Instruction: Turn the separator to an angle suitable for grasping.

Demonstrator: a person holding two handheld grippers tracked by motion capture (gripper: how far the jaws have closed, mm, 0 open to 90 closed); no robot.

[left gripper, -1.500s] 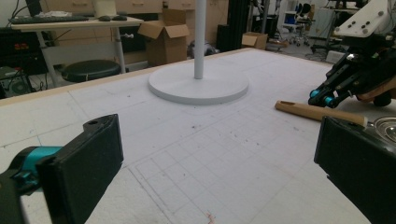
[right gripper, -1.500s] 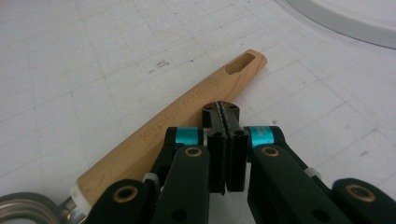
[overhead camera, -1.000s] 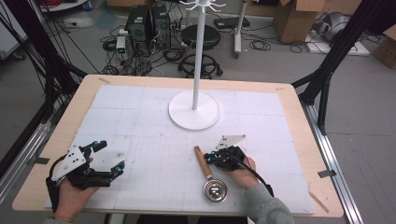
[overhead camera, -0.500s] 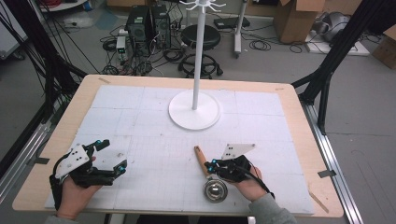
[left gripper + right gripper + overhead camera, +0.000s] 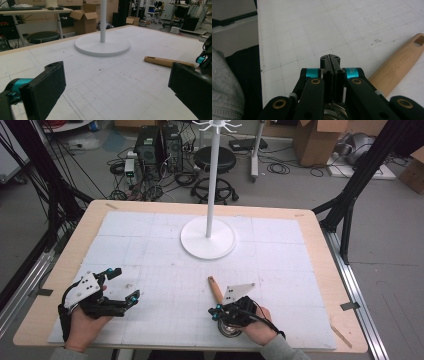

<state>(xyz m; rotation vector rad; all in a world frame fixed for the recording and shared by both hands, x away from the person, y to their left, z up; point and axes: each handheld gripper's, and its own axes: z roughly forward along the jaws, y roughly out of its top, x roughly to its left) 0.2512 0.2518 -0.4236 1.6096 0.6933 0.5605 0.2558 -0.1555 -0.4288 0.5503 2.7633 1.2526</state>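
While the left gripper (image 5: 120, 287) gapes, the right gripper (image 5: 330, 58) seems shut empty beside the ladle (image 5: 216, 290).

Our two grippers, the left gripper (image 5: 120, 286) and the right gripper (image 5: 333, 60), were black with teal collars and brass-coloured screws, each topped by a grey three-cornered plate (image 5: 84, 286). We wore grey sleeves (image 5: 225, 95).

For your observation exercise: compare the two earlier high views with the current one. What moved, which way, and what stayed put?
The right gripper has drawn back toward the table's near edge, sliding from beside the ladle's wooden handle to over its metal bowl. Its jaws are shut, with nothing between them. The ladle, the left gripper, open, and the white stand stayed where they were.
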